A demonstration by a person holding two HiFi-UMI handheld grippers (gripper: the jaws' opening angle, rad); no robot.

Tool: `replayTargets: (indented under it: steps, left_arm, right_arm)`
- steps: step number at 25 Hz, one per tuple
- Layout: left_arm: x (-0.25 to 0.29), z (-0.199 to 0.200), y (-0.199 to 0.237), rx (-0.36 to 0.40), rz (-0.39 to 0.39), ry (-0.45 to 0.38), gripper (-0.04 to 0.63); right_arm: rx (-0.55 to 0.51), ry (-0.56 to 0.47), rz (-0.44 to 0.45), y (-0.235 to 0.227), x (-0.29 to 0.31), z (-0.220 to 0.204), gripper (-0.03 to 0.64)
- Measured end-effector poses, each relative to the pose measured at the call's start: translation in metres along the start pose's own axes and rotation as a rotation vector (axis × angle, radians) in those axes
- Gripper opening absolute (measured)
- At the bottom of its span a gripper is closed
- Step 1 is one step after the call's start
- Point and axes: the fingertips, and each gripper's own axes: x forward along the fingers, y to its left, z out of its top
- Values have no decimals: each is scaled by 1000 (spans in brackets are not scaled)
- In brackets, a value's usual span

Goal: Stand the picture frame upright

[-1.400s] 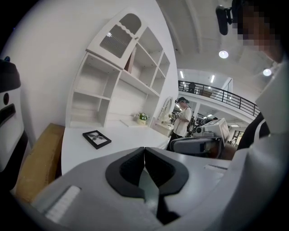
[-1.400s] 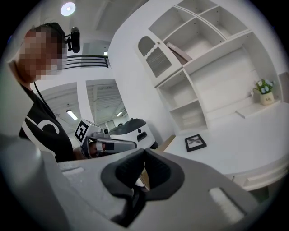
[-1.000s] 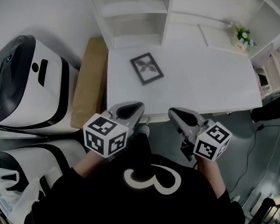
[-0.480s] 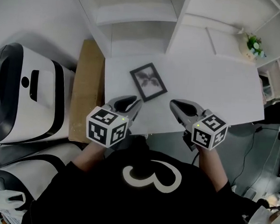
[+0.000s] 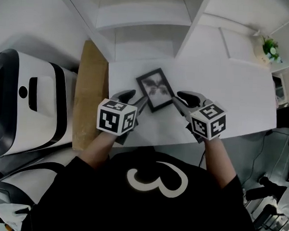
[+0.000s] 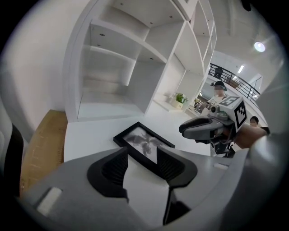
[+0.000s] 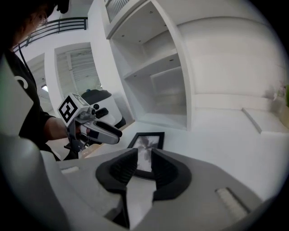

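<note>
Place: an indoor test hall or lab, with a mock home corner set up inside it.
Home-like set: a white shelving unit with a white table in front of it; a small potted plant at the far corner; a picture frame lying flat on the table.
Lab-like surroundings: large white-and-black machine housings near the table; a cardboard slab between them and the table; grey floor.
Building: a mezzanine railing high up; a round ceiling lamp above it.
People: a person in a cap stands in the background.
</note>
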Motion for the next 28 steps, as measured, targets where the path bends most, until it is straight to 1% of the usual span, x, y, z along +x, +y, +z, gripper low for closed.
replayTargets:
  steps: [3, 7, 10, 14, 19, 25, 27, 28]
  left_arm:
    - [15, 0, 9, 12, 19, 31, 214]
    - [30, 1, 15, 20, 34, 61, 219]
    - [40, 0, 22, 17, 47, 78, 218]
    - [48, -1, 29, 24, 72, 105, 218]
    - [53, -3, 30, 17, 77, 124, 217]
    - [53, -2, 31, 10, 75, 124, 216]
    - [54, -1, 31, 9, 70, 122, 216]
    - [54, -1, 31, 9, 69, 121, 216]
  right_arm:
    - [-33, 44, -12, -13, 19, -2, 118]
    - [-64, 98, -29, -29, 41, -4, 127]
    - [-82, 112, -41, -33, 53, -4, 127]
    - [-73, 116, -38, -39, 67, -1, 127]
    - [-66, 125, -48, -44, 75, -4, 127]
    - [-38, 136, -16, -44, 76, -4, 117]
    - [-28, 142, 3, -42, 78, -4, 104]
    - [-25, 145, 14, -41, 78, -4, 87]
